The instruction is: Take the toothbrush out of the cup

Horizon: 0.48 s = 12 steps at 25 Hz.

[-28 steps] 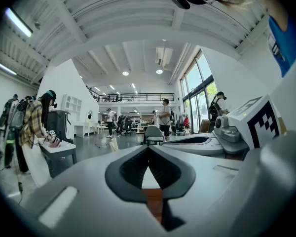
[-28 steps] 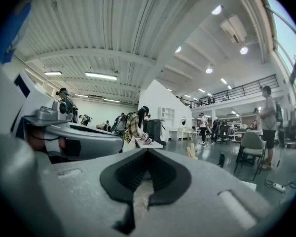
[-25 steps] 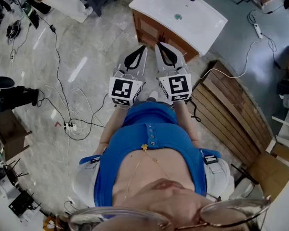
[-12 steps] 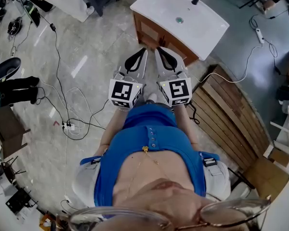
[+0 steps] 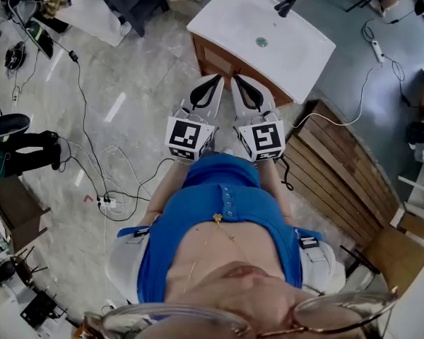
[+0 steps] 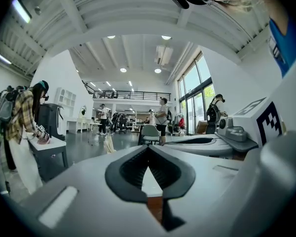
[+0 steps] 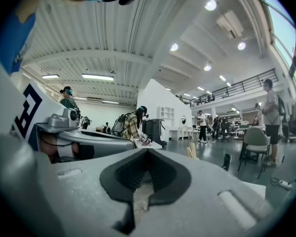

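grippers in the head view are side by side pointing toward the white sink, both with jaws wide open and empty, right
Not wide open: both sets of jaws are shut, as the left gripper view and right gripper view show. The left gripper and right gripper are indeed side by side, empty, pointing toward the white sink.

White washbasin top, shown just ahead of the left gripper and right gripper; a black tap is mounted at its far edge. Grey floor, strewn with cables, is seen to the left gripper's left.
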Available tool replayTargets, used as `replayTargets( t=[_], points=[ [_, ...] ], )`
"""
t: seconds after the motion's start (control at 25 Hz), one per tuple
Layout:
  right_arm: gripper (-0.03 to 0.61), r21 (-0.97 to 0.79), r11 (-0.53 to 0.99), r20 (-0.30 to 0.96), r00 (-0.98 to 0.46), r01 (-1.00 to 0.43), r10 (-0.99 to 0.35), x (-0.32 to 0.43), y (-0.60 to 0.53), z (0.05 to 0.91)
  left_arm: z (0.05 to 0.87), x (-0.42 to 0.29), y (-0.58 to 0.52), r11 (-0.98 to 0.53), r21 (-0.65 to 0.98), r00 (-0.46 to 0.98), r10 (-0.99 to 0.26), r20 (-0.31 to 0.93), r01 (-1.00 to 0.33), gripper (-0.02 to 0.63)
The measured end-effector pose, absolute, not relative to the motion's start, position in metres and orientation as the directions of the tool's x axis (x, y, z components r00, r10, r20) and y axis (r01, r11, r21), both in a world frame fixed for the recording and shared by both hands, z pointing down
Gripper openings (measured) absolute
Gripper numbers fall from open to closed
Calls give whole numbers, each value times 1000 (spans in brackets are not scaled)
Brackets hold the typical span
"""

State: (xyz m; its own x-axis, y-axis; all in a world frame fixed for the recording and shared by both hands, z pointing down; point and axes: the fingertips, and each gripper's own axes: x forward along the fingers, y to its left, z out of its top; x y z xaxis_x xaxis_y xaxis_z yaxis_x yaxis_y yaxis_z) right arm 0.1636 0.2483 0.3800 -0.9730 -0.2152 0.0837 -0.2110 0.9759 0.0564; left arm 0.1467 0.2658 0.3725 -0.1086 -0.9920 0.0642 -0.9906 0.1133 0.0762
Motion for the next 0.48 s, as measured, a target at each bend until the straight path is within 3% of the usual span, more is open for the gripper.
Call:
replayTargets(
  t=[0.48],
  points=[
    [2,73,966,95,-962,-248,-254,81,213,385,372,66,232,51,78,-46,-997,61,-996,2]
  ],
)
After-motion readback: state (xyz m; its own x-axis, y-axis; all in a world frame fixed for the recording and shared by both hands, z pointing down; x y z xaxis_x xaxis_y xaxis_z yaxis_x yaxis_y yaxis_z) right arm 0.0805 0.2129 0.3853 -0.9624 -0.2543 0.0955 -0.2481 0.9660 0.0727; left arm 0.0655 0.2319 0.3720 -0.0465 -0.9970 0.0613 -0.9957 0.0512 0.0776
